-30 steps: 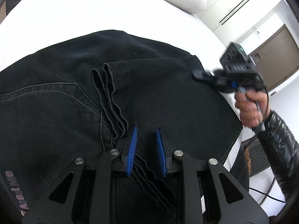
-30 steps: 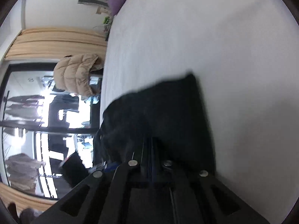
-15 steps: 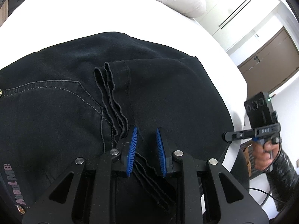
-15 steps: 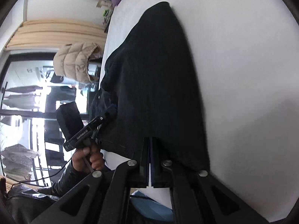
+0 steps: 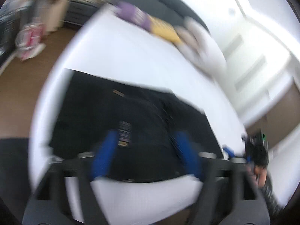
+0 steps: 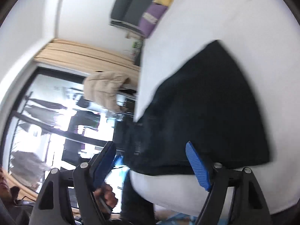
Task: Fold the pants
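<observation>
Right tool (image 6: 150, 166) blue-padded jaws spread wide, holding nothing, above folded black denim pants (image 6: 202, 116) lying on white bed (image 6: 243, 15).

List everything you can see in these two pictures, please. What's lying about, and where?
Pants: one, black, folded flat on the bed.
Bed: one, white, under the pants.
Pillows: one purple and one yellow, blurred, at the far end of the bed.
Puffer jacket: one, beige, hanging beside the bed by the window.
Window: one, dark-framed, bright.
Curtain: one, tan, next to the window.
Floor: brown, beside the bed.
Left gripper: one, black with blue pads, open, holding nothing.
Right gripper: one, black with blue pads, open, holding nothing.
</observation>
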A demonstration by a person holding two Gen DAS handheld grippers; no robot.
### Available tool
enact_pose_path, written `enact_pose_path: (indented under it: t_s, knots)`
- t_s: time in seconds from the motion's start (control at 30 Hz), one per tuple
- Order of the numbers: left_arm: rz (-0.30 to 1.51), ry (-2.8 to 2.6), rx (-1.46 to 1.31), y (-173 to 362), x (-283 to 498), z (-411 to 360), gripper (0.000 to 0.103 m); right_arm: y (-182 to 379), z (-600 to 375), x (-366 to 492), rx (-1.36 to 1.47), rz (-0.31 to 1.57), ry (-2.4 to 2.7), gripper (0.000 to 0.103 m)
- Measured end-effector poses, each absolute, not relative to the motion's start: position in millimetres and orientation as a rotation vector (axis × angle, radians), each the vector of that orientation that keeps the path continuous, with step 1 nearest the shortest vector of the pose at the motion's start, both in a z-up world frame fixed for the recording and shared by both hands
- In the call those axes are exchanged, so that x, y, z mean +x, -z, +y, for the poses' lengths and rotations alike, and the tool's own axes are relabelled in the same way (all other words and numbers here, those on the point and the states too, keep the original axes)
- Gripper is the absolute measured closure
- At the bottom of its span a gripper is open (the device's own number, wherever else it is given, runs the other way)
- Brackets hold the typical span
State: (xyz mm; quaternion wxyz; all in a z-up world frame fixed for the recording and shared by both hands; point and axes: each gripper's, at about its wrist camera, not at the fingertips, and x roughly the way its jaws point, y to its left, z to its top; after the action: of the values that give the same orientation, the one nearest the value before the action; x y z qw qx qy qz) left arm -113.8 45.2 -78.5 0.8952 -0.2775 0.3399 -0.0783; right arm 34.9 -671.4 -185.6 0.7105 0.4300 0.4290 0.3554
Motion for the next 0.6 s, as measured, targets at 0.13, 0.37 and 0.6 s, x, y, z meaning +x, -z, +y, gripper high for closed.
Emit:
enact_pose_path:
  t_s: [0.13, 0.37, 0.6]
  knots:
    - [0.68, 0.067, -0.778, 95.7, -140.6, 94.8, 0.017, 183.9, -625.2, 52.2, 0.922, 1.002, -0.856, 0.048]
    - [0.769, 0.075, -1.077, 149.6, -141.3, 117.5, 0.017, 195.4, -582.4, 78.8, 0.92, 1.087, -0.873, 0.058]
    - [0.745, 0.112, -1.244, 189.8, -130.5, 124.6, 0.019, 201.2, -580.5, 81.7, 0.929, 1.107, -0.889, 0.06]
